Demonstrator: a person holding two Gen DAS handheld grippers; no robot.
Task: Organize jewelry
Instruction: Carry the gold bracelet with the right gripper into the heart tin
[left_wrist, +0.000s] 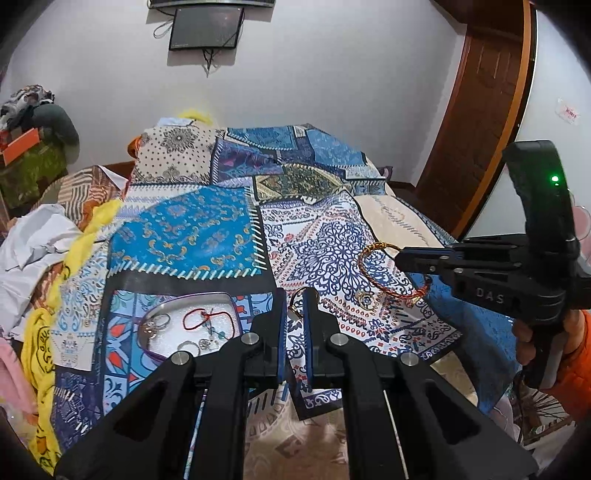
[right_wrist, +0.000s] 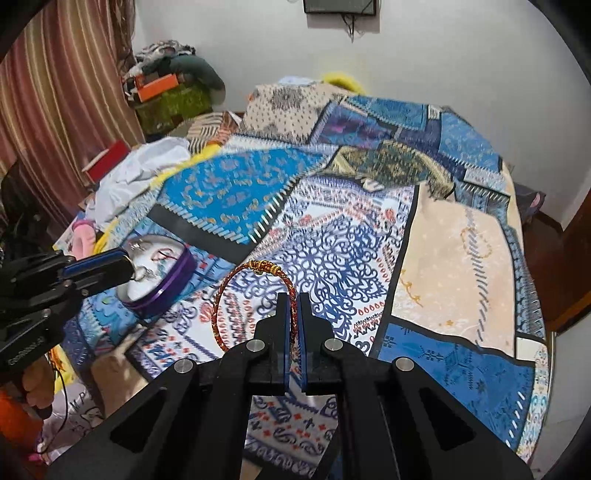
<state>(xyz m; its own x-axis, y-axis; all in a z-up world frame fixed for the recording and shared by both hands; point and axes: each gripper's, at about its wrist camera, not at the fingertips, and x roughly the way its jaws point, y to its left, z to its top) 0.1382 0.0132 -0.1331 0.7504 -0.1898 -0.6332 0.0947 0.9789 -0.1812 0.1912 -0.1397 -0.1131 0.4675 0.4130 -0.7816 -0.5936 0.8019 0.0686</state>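
My left gripper (left_wrist: 294, 302) is shut on a small ring (left_wrist: 294, 307) and holds it just right of the purple-rimmed tin (left_wrist: 226, 295); the tin holds a red cord bracelet (left_wrist: 205, 319) and several rings. In the right wrist view the left gripper (right_wrist: 127, 267) holds the ring (right_wrist: 142, 274) over the tin (right_wrist: 173, 275). My right gripper (right_wrist: 294, 306) is shut on a red-and-gold braided bracelet (right_wrist: 221, 295), lifted above the patterned cloth. The bracelet (left_wrist: 364, 264) hangs from the right gripper (left_wrist: 400, 258) in the left wrist view. Another ring (left_wrist: 364, 299) lies on the cloth.
A patchwork blue cloth (left_wrist: 192, 229) covers the bed. White and yellow fabrics (left_wrist: 40, 240) pile at the left. A wooden door (left_wrist: 480, 110) stands at the right, a curtain (right_wrist: 55, 92) at the left, and clutter (right_wrist: 166, 85) at the far corner.
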